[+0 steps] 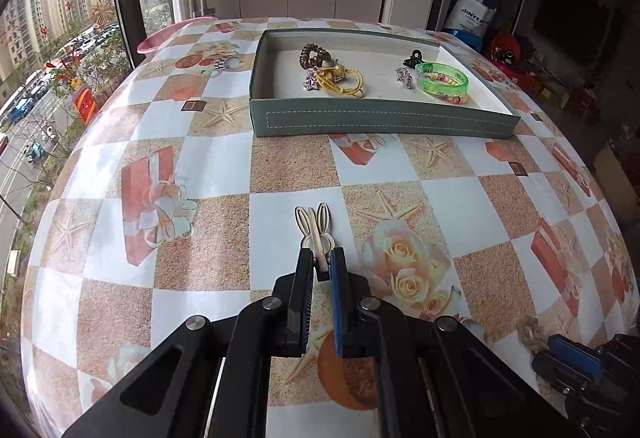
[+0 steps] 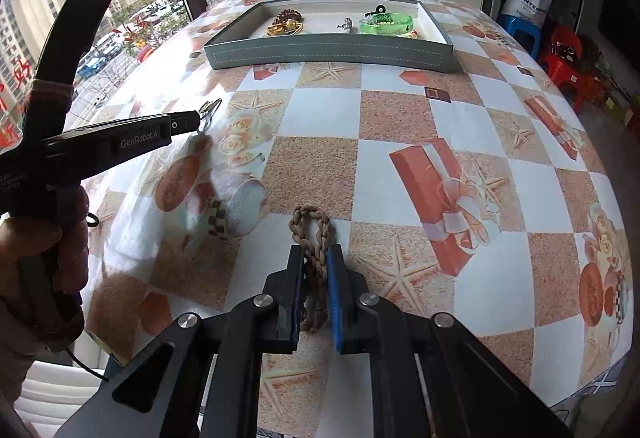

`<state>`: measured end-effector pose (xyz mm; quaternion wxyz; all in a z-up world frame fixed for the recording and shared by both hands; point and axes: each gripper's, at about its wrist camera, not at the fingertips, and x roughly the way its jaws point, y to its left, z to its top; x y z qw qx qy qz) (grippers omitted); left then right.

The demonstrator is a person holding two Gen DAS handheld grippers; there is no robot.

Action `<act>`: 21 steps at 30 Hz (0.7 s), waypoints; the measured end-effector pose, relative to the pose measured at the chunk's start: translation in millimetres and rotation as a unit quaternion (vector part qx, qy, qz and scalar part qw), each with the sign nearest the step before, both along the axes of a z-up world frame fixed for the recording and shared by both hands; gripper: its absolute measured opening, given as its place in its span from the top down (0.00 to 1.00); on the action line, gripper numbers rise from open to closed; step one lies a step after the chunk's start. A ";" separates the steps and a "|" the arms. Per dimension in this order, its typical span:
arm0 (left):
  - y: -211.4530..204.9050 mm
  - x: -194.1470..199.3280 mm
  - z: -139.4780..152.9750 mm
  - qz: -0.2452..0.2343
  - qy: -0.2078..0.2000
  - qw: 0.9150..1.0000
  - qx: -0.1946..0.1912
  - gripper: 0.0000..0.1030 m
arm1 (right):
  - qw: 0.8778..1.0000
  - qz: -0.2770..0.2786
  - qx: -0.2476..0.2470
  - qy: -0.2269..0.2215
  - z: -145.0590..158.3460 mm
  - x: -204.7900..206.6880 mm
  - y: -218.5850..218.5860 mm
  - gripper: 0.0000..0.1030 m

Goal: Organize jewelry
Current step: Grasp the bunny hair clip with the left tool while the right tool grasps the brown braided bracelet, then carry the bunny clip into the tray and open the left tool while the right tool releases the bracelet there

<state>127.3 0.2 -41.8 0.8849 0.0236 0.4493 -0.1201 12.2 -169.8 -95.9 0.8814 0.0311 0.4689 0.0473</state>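
Left gripper [image 1: 322,265] clamped on rabbit-ear hair clip [image 1: 314,228]; right gripper [image 2: 316,270] clamped on braided cord bracelet [image 2: 313,238]. Both pieces lie on the table [image 1: 280,166], on the near side of the tray [image 1: 380,120], well apart from it. Clip: light, stiff, thin, likely slippery, so grip the body. Bracelet: soft, floppy, will dangle. Legible: "GenRobot.AI" on left gripper's housing.

Bare tabletop [image 1: 288,162] lies open up to the tray [image 1: 384,122], whose near wall blocks a low pass.
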 end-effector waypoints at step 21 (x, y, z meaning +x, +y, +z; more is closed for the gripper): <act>-1.0 -6.2 49.7 -0.020 -0.039 0.999 -0.027 0.79 | 0.996 -0.017 0.087 -0.031 44.6 30.5 -41.6 0.88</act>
